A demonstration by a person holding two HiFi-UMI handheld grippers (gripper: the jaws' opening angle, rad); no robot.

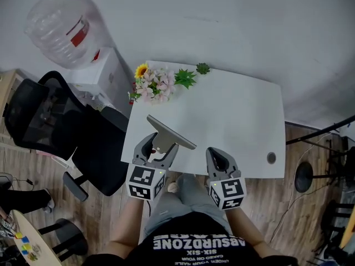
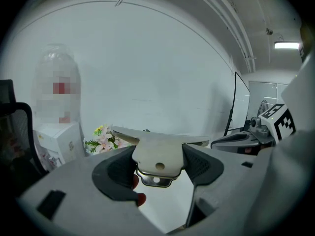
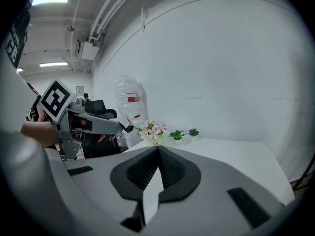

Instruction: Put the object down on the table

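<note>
"Starting far left: a big water bottle [image 1: 58, 26] on its dispenser, and a black office chair [image 1: 50, 121] just beside the table's left edge."

"And the left gripper [image 1: 157, 150]?"

"Clamped on the pale handle of a flat metal scraper [image 1: 172, 133], jaws pressed against both sides of it. The blade lies crosswise, tilted, over the near left corner of the white table [image 1: 238, 110]. It looks lifted clear of the surface."

"Anything at the far edge?"

"Pink and yellow flowers [image 1: 152, 83] at the far left corner, then a spiky green plant [image 1: 184, 78] and a smaller one [image 1: 203, 68] to their right."

"Right gripper [image 1: 218, 158]?"

"At the near edge, jaws pressed tight together with nothing between them, well apart from the scraper. Further right, a round cable hole [image 1: 271, 158] sits by the near right corner."
</note>
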